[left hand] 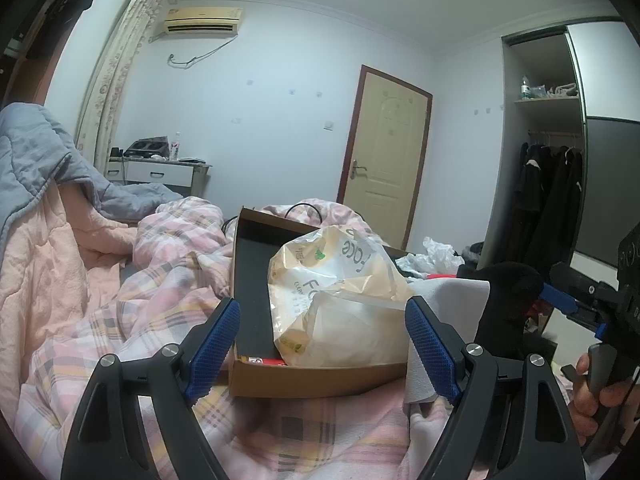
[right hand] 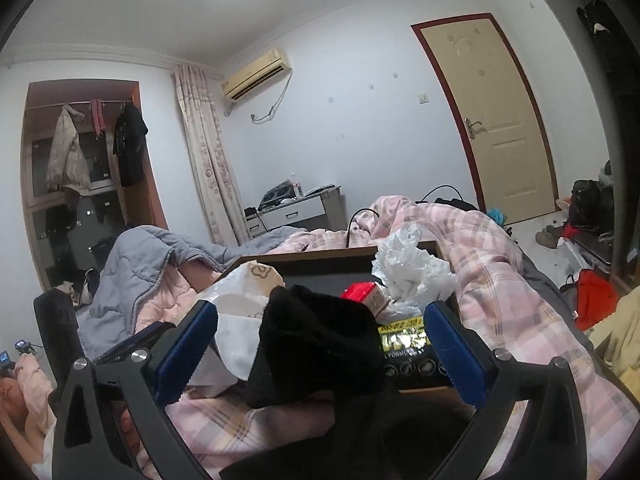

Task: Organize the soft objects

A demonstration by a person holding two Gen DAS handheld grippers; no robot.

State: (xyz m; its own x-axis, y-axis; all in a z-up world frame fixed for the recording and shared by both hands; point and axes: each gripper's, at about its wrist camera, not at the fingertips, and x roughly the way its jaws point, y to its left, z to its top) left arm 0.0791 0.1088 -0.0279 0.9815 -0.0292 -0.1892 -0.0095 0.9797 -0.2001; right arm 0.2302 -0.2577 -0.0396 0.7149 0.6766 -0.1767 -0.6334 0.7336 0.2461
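Note:
A shallow cardboard box (left hand: 304, 378) with a dark inside lies on the pink plaid bed. A cream plastic bag (left hand: 340, 300) sits in it. My left gripper (left hand: 322, 350) is open, its blue pads on either side of the box's near edge. A black fleece garment (right hand: 316, 344) drapes over the box's near edge between the open pads of my right gripper (right hand: 320, 352); it also shows in the left wrist view (left hand: 506, 304). The box (right hand: 316, 258) also holds a red carton (right hand: 362, 294), crumpled white plastic (right hand: 412, 268) and a dark printed packet (right hand: 406, 346). A white cloth (left hand: 440, 308) hangs over the box's right side.
The pink plaid quilt (left hand: 168, 280) and a grey-and-peach duvet (left hand: 36, 184) are bunched on the bed to the left. A black cable (right hand: 360, 220) lies behind the box. A desk (left hand: 160, 170), closed door (left hand: 382, 164) and wardrobe with dark coats (left hand: 548, 196) stand beyond.

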